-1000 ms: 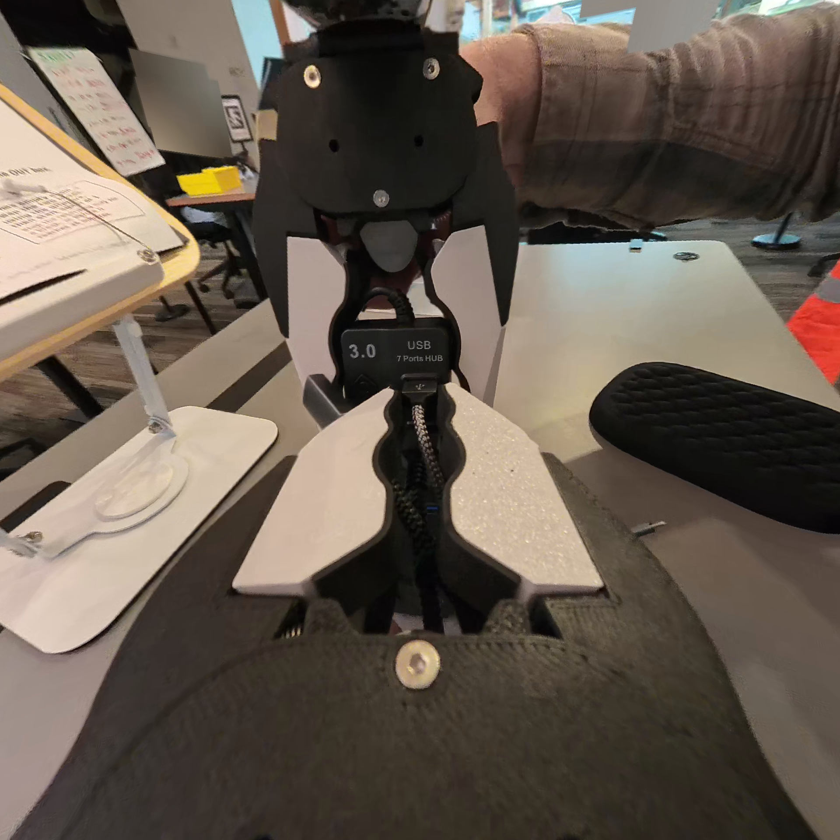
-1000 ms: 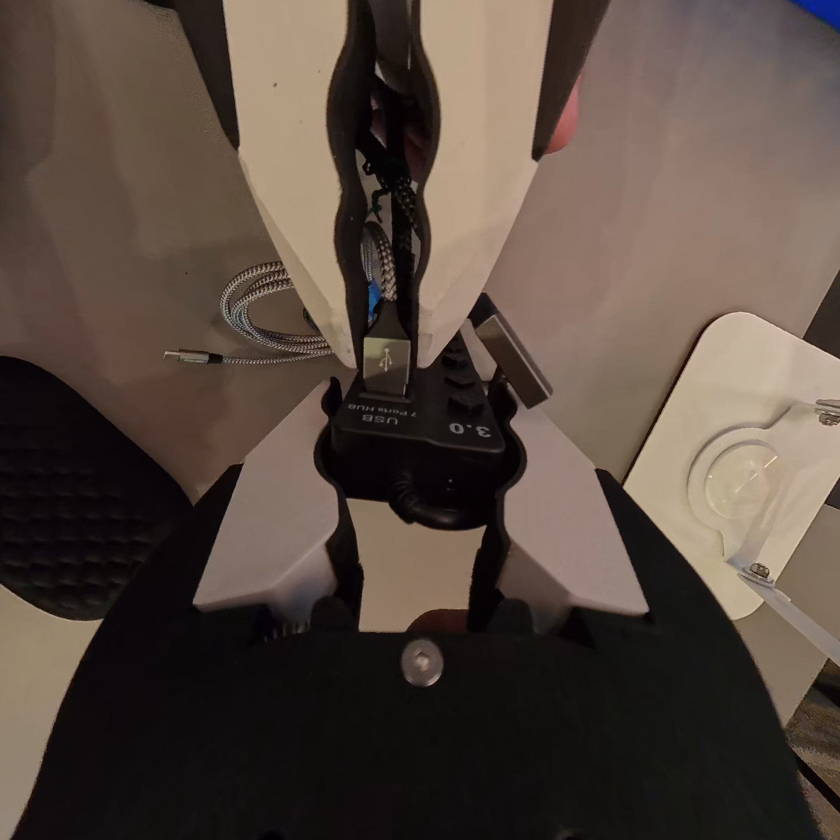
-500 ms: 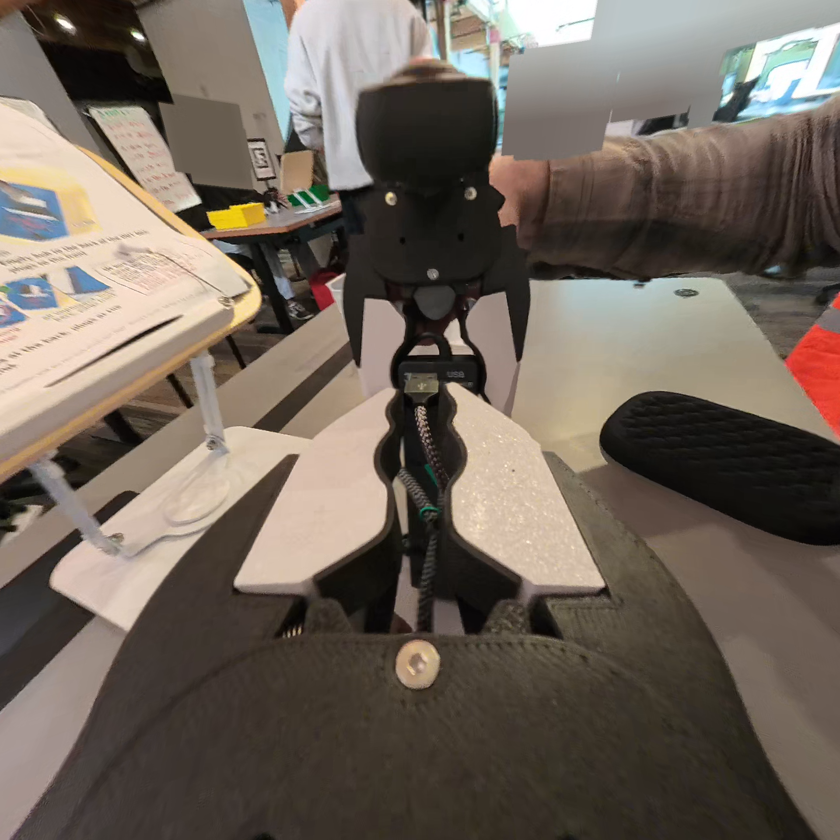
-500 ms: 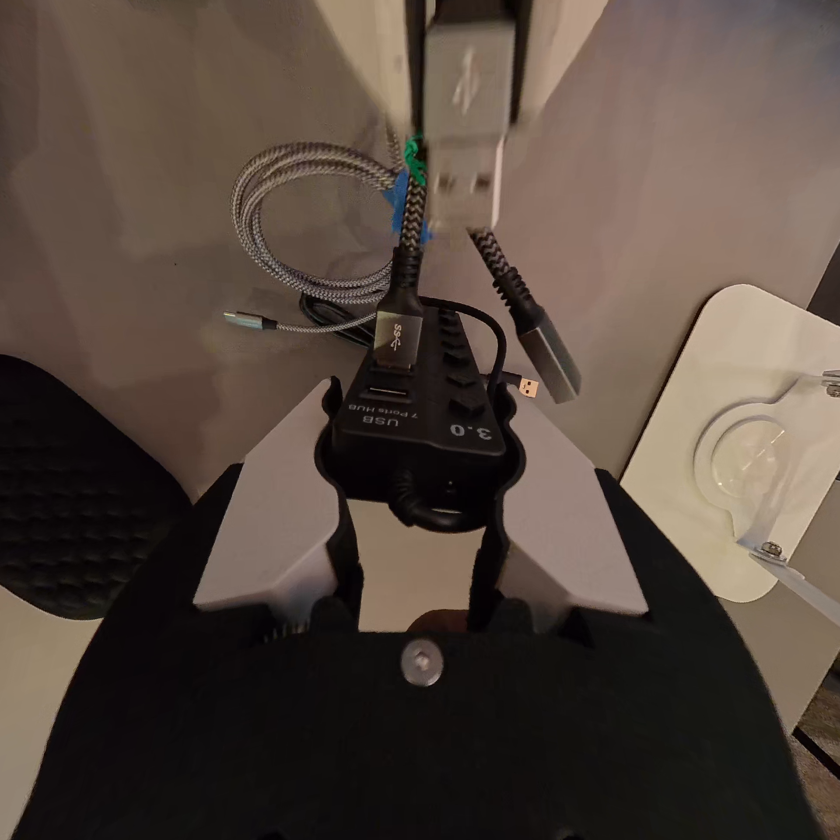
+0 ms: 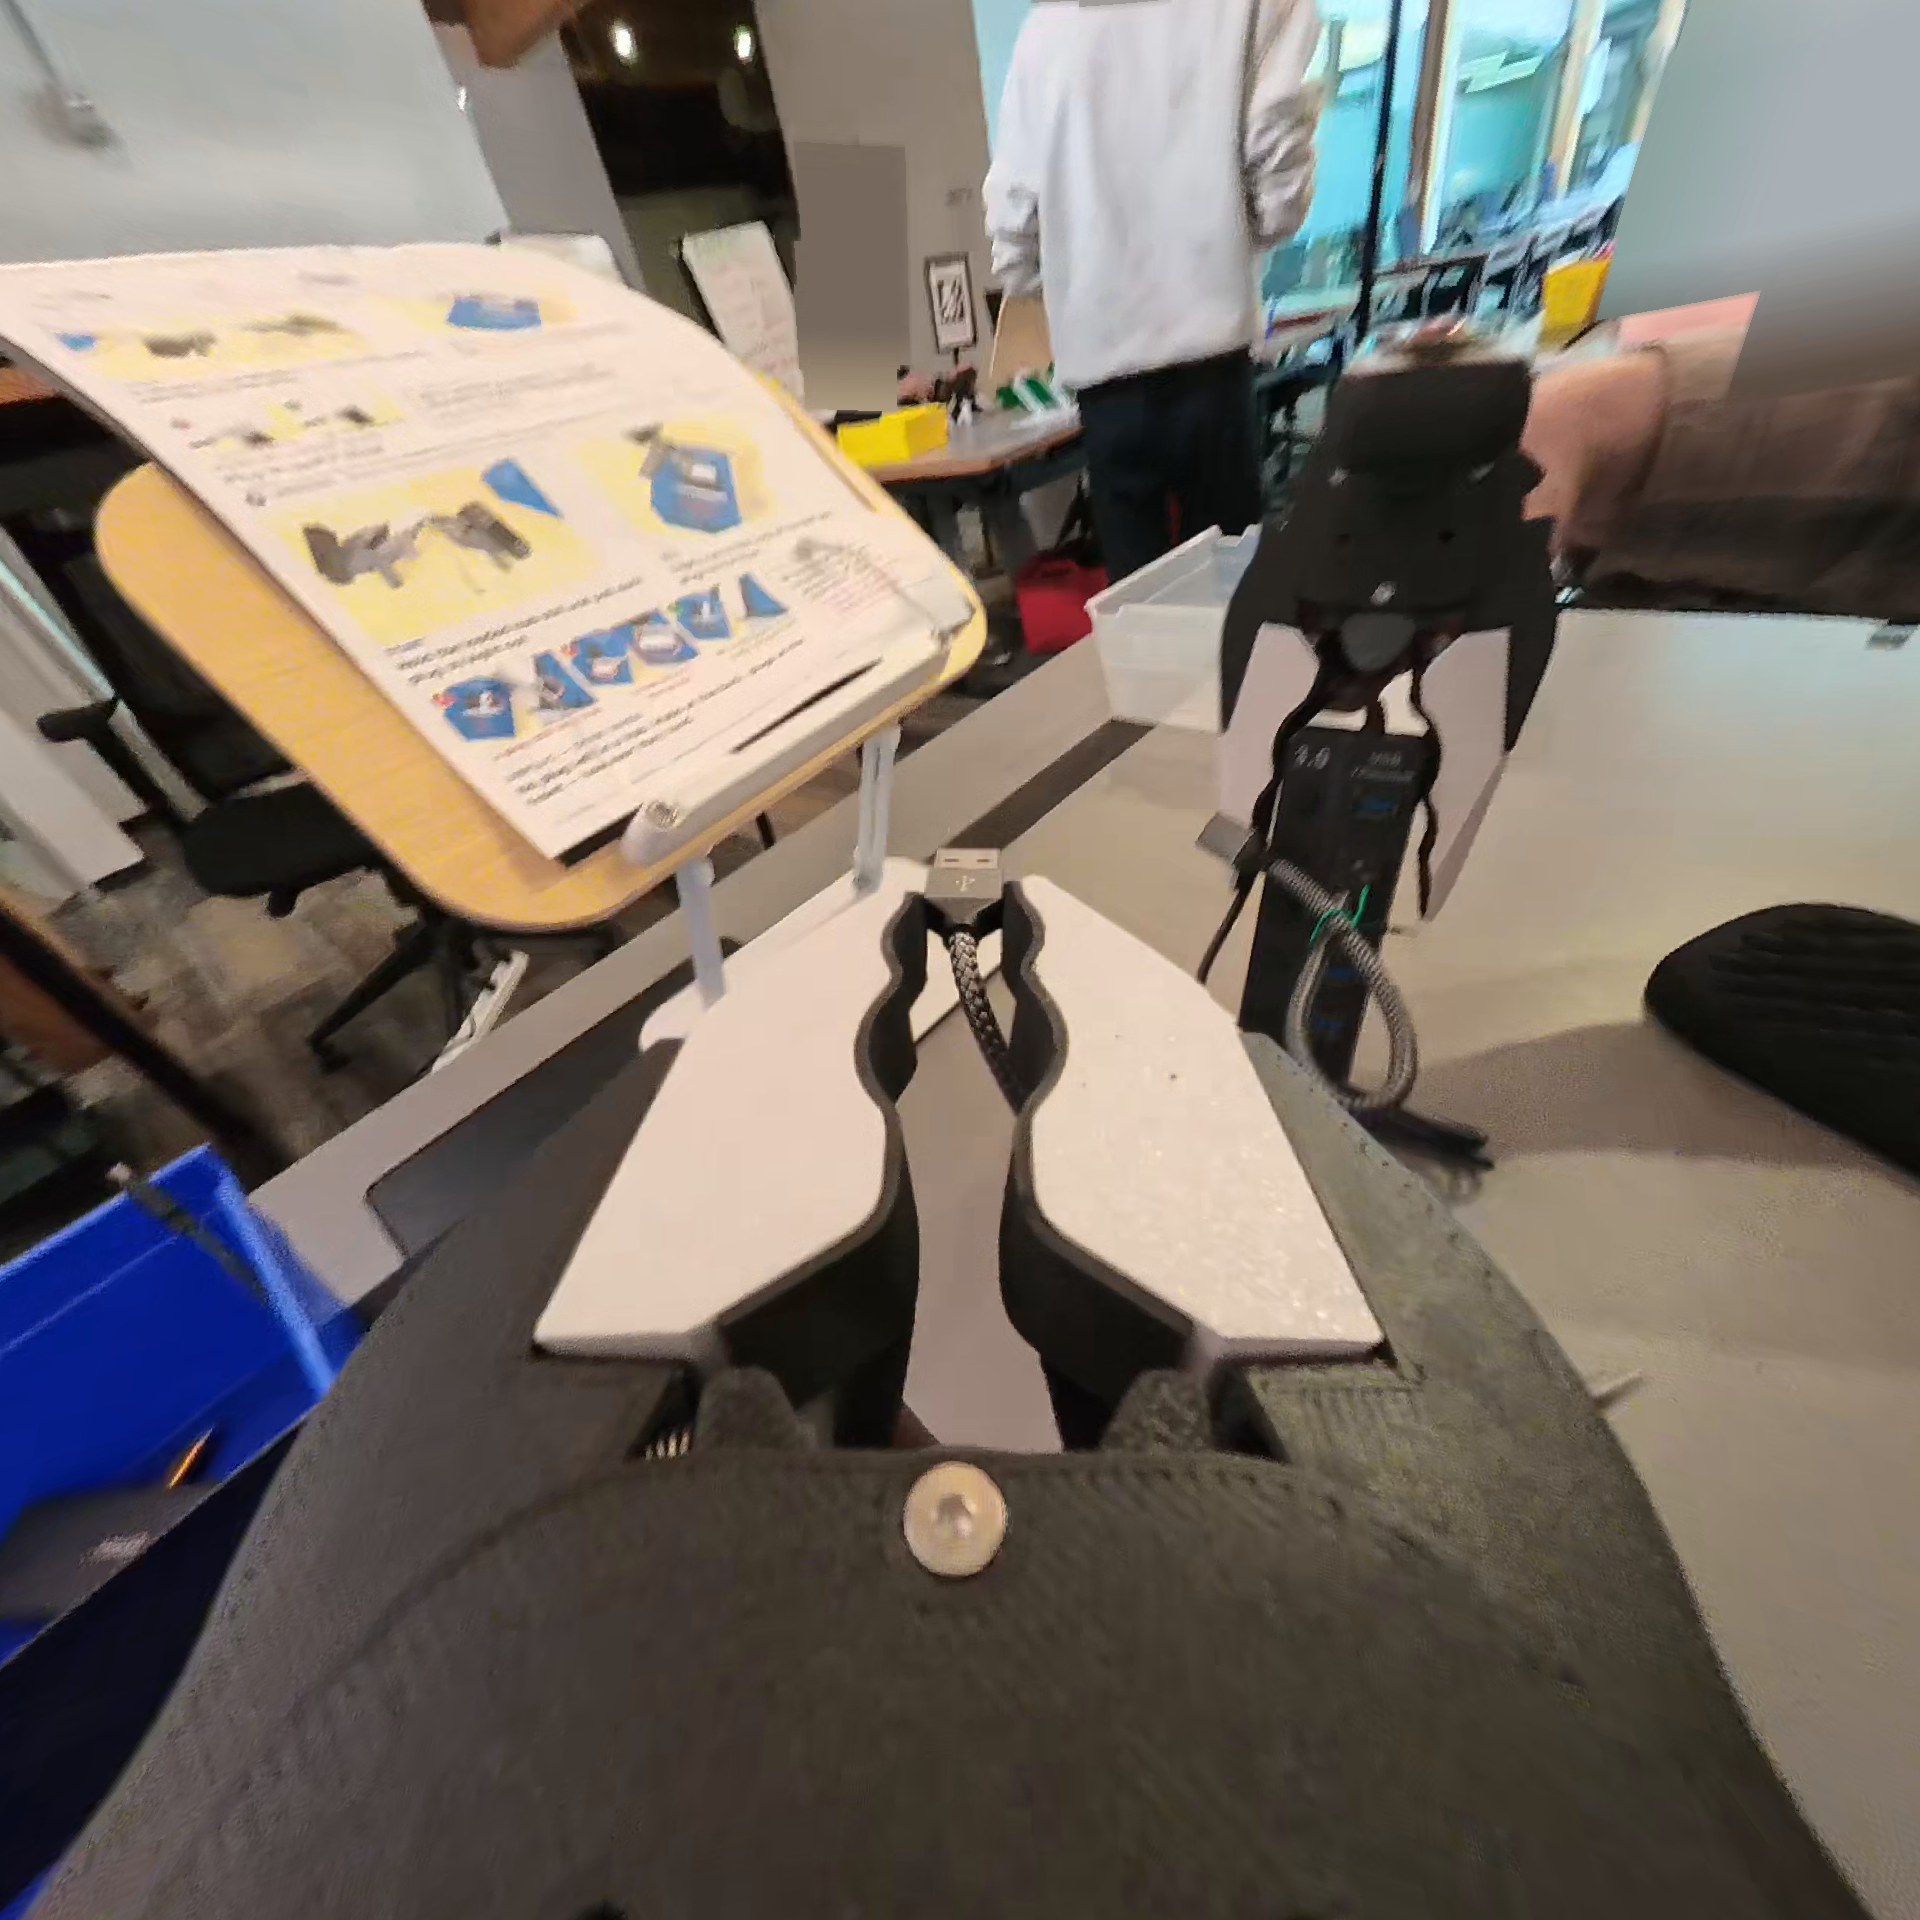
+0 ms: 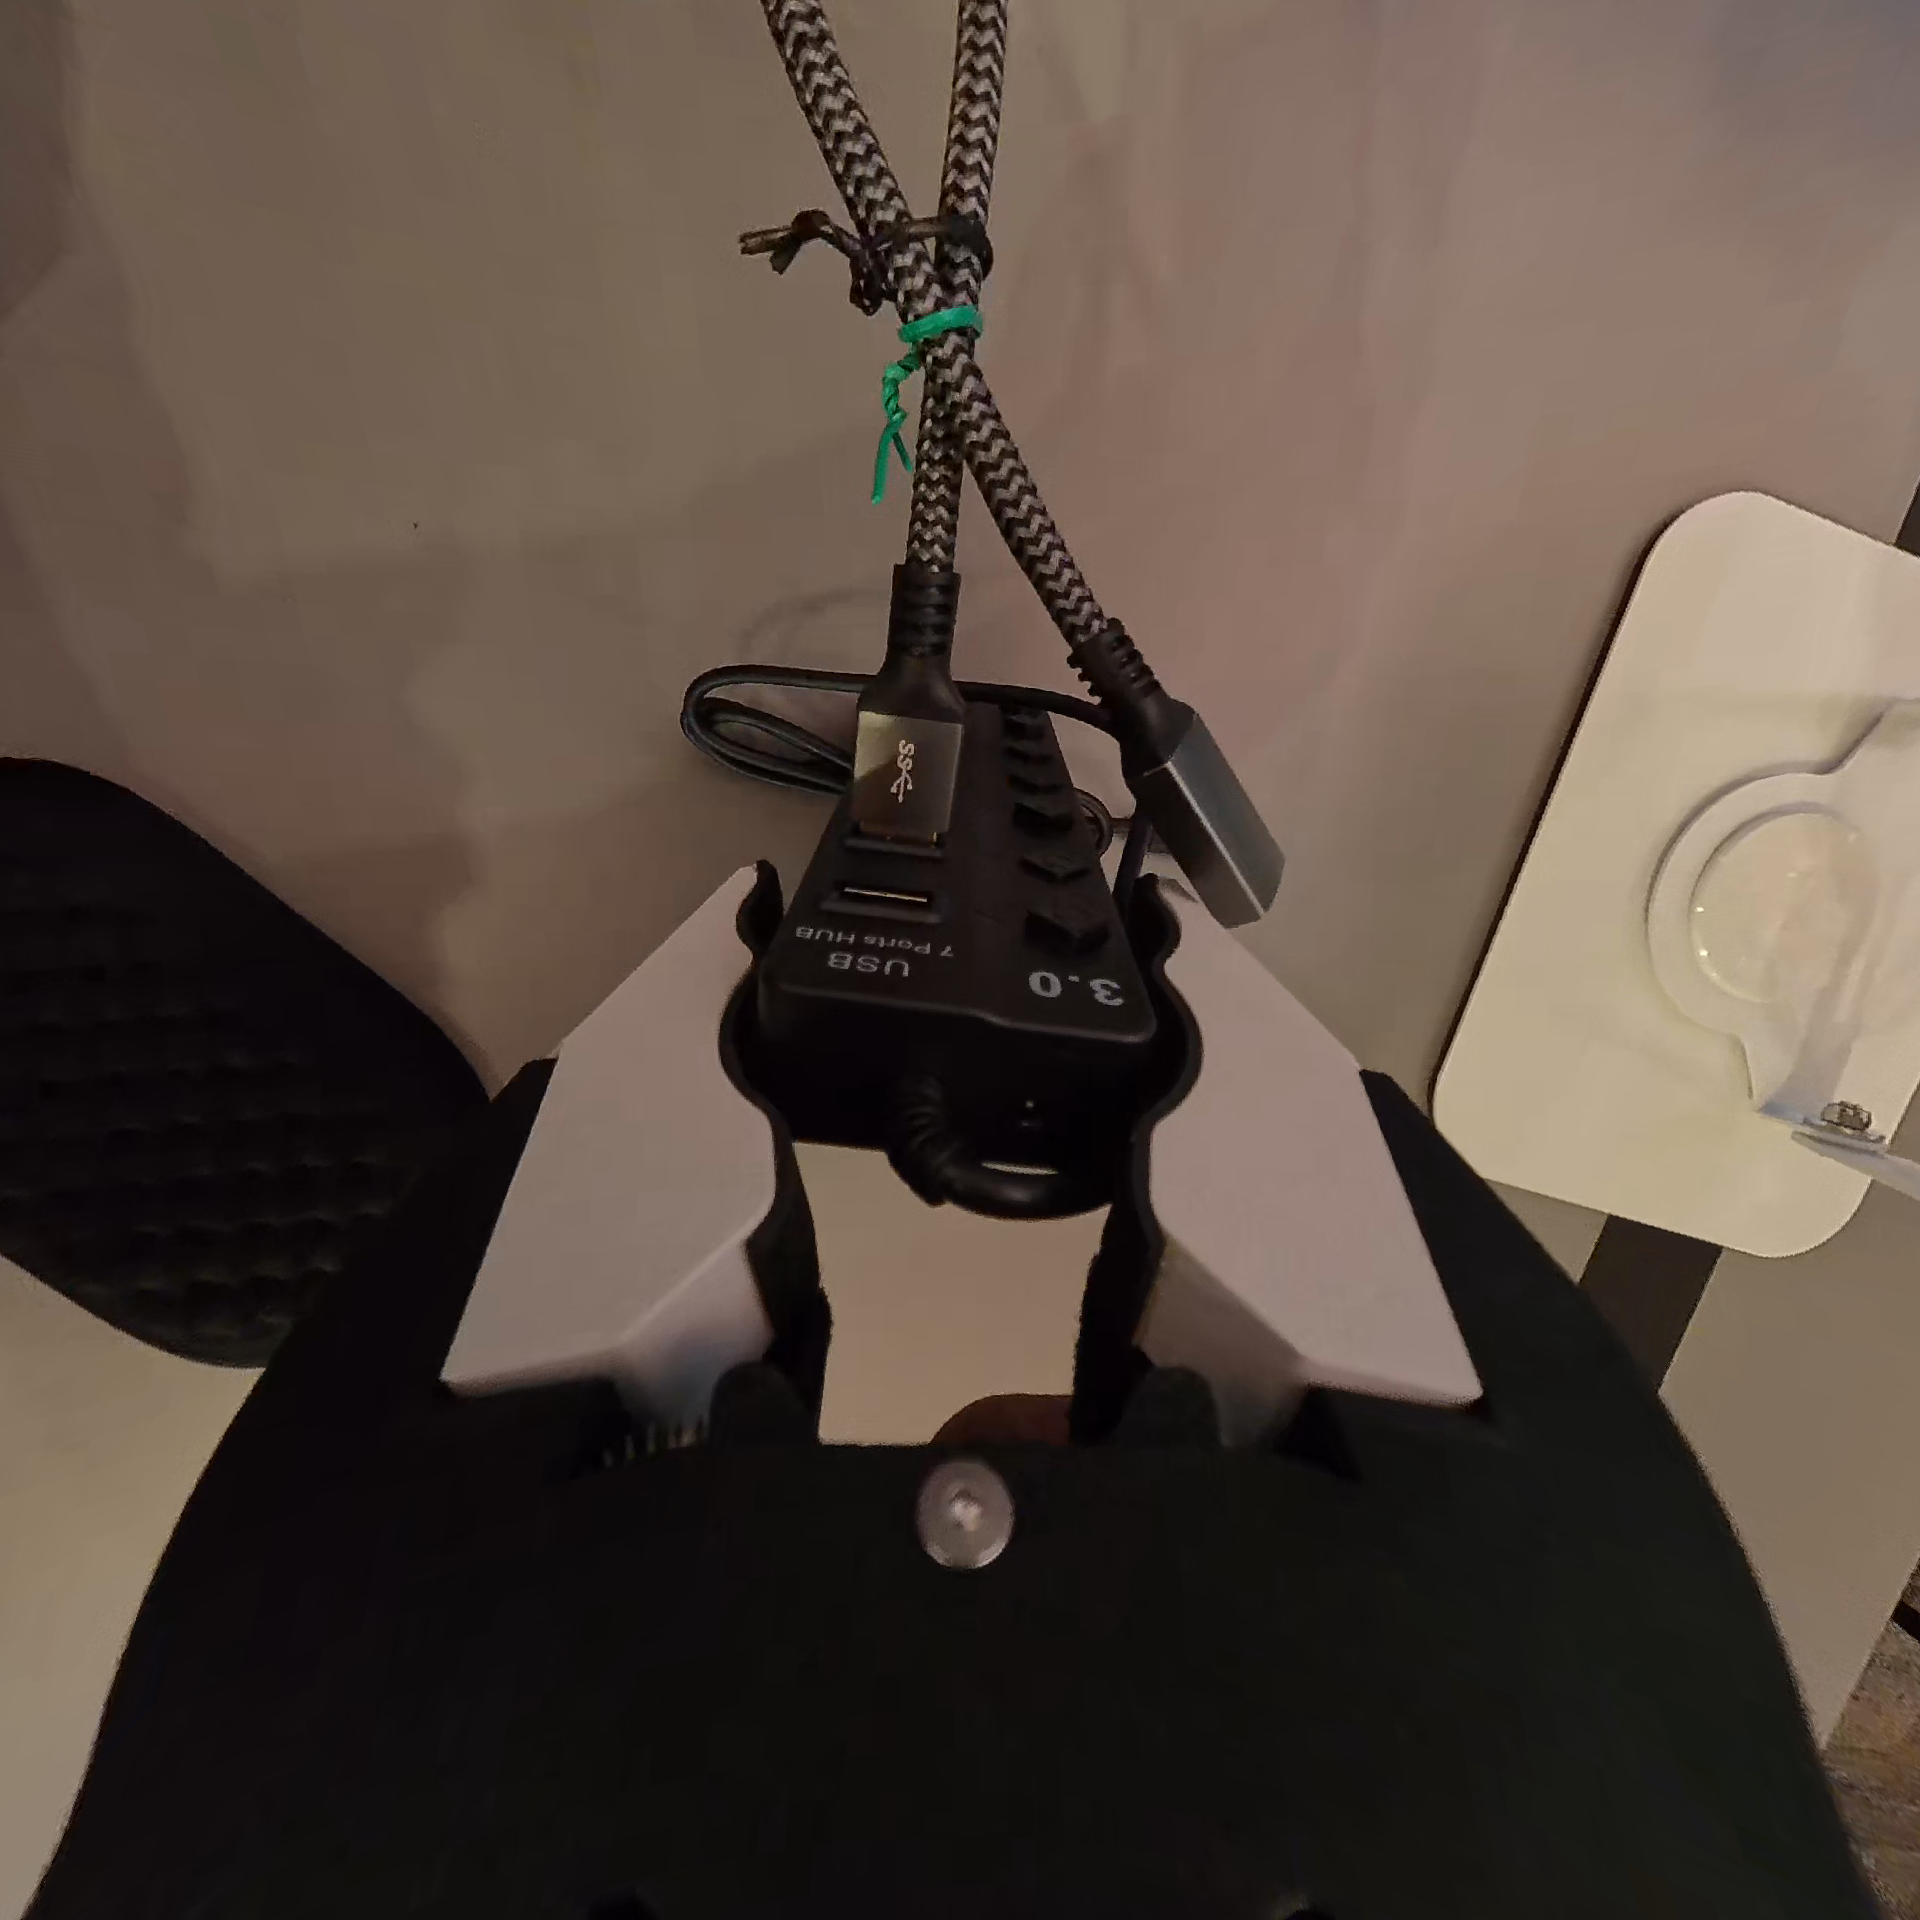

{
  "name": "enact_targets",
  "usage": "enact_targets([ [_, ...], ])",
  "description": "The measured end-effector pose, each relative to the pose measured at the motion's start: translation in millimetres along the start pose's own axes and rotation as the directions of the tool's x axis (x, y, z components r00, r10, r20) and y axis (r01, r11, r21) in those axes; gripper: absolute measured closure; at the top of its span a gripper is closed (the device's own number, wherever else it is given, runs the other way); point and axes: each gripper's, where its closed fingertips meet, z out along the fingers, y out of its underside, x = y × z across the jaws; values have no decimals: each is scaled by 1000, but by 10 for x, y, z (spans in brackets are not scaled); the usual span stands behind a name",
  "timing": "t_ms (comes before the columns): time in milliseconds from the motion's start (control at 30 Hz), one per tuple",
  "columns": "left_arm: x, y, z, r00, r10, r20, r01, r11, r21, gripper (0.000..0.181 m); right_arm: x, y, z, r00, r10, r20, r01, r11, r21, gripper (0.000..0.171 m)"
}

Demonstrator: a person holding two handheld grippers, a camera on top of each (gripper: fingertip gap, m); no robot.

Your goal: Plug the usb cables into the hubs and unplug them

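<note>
My left gripper (image 5: 964,912) is shut on the silver plug of a braided USB cable (image 5: 966,881), held in the air away from the hub. My right gripper (image 6: 951,904) is shut on the end of a black USB hub (image 6: 956,966) and holds it upright on the grey table; both also show in the left wrist view, gripper (image 5: 1382,665) above hub (image 5: 1340,831). A second braided cable's plug (image 6: 902,774) sits in the hub's second port. The first port (image 6: 888,899) is empty. A loose connector (image 6: 1210,826) hangs beside the hub. A green tie (image 6: 935,327) binds the cables.
A document stand with a printed sheet (image 5: 468,571) rises at the left on a white base (image 6: 1662,935). A black wrist rest (image 5: 1787,1018) lies to the right. A blue bin (image 5: 135,1351) sits off the table's left edge. A clear box (image 5: 1153,644) and a standing person (image 5: 1132,260) are behind. The grippers' ends are close to 25 centimeters from one another.
My left gripper pulled its plug out of the hub's first port and drew back and to the left with it. My right gripper kept hold of the hub.
</note>
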Motion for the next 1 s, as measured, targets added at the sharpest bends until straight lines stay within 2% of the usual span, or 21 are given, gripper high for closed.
enact_targets([
  [167, -76, 434, 76, 1000, -3, 6, 4, 987, -163, 167, -25, 48, -28, 1000, 2, -11, -2, 1000, -6, 105],
  [200, -55, 497, 128, 1000, -17, 0, 17, 987, -162, 167, -32, 56, -32, 1000, 2, -12, -2, 1000, -6, 105],
  [500, 341, 1290, 900, 992, -72, -103, 34, 942, -335, 167, -109, 114, -63, 1000, 2, -18, -2, 1000, -6, 105],
  [700, 518, 1681, 1366, 978, -31, -206, -69, 885, -461, 168, -168, 140, -87, 1000, -11, -15, 10, 1000, -25, 105],
  [867, 678, 1980, 1597, 956, -23, -293, -152, 813, -562, 167, -206, 152, -100, 1000, -24, 5, 24, 998, -52, 105],
  [933, 686, 2015, 1636, 951, -18, -308, -175, 792, -586, 155, -215, 150, -104, 999, -32, 15, 33, 997, -66, 105],
  [1000, 680, 1951, 1655, 950, -62, -307, -135, 803, -580, 144, -217, 145, -105, 999, -38, 23, 40, 996, -79, 105],
])
